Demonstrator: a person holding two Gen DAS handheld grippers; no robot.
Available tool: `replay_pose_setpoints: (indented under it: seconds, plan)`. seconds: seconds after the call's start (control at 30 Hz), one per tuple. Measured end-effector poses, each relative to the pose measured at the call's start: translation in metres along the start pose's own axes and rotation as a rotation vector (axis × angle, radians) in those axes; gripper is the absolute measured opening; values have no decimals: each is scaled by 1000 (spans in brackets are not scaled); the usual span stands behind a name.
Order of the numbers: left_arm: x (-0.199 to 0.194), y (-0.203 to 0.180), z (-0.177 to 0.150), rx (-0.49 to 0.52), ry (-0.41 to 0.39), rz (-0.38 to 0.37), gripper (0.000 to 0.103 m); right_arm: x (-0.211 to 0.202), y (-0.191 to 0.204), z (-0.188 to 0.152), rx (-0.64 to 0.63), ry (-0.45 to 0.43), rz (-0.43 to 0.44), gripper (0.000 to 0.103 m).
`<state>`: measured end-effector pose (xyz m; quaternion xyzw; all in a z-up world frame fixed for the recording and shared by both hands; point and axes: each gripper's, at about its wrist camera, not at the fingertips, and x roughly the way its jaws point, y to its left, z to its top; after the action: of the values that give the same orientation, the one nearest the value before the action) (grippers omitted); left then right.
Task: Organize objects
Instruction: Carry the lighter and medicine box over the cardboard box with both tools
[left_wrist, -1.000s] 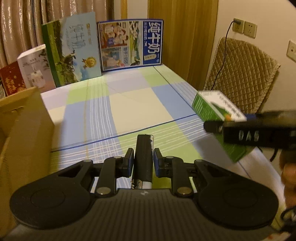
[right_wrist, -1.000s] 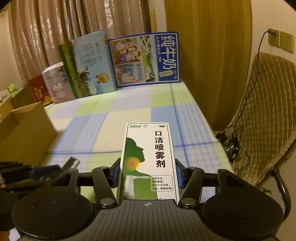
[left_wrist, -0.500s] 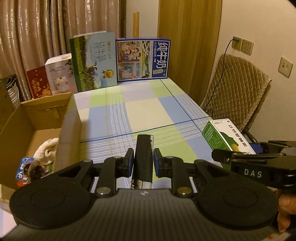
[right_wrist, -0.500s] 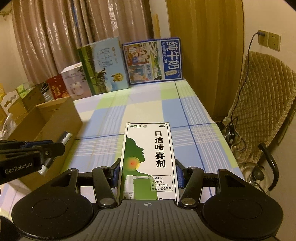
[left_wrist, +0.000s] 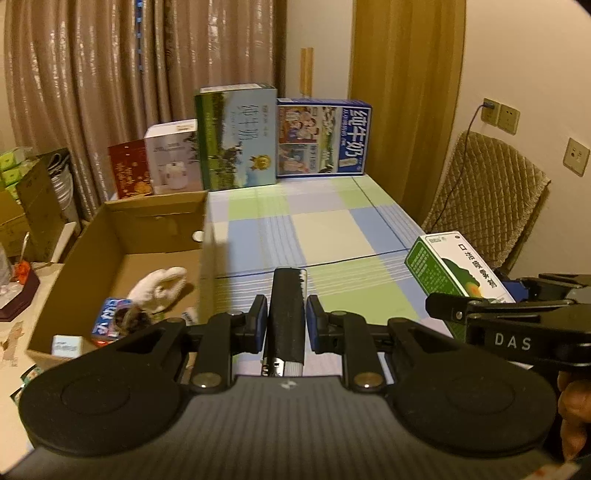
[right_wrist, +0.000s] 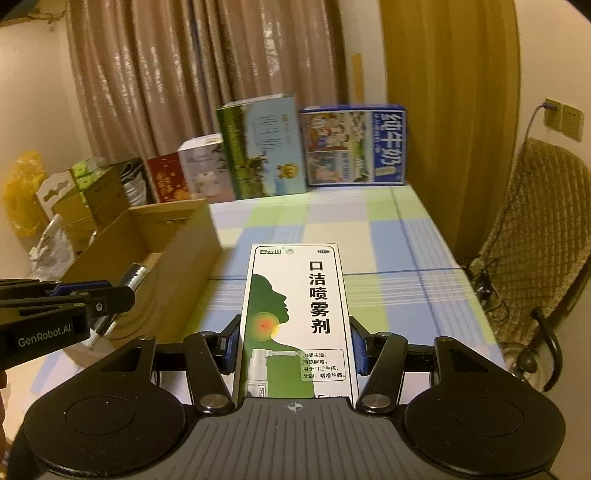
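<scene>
Spray box (right_wrist: 295, 321) base behind claw (right_wrist: 293, 345)

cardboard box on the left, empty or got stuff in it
Not empty. The open cardboard box holds a white glove, a blue packet and a small white box.

At the table's (left_wrist: 325, 229) far edge, against the curtain (left_wrist: 110, 74): four cartons in a row, the milk carton (left_wrist: 325, 140) rightmost, a taller carton (left_wrist: 236, 136) to its left, then two smaller boxes (left_wrist: 171, 162). Along the table's left side, an open cardboard box (left_wrist: 122, 221), with a glove (left_wrist: 159, 288) and small packets (left_wrist: 110, 323) inside. Right of the table, a padded chair (left_wrist: 487, 206) below wall sockets (left_wrist: 502, 116). Left of the cardboard box, more stacked boxes (right_wrist: 92, 192).
</scene>
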<state>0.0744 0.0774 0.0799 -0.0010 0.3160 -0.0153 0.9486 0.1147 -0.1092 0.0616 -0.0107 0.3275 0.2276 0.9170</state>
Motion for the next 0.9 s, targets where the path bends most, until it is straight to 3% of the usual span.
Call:
replay_pose_setpoints:
  seconds: [0.9]
  plan:
    - [-40, 90, -5, -95, -20, 125, 18, 29, 100, 7, -103, 42, 148, 53]
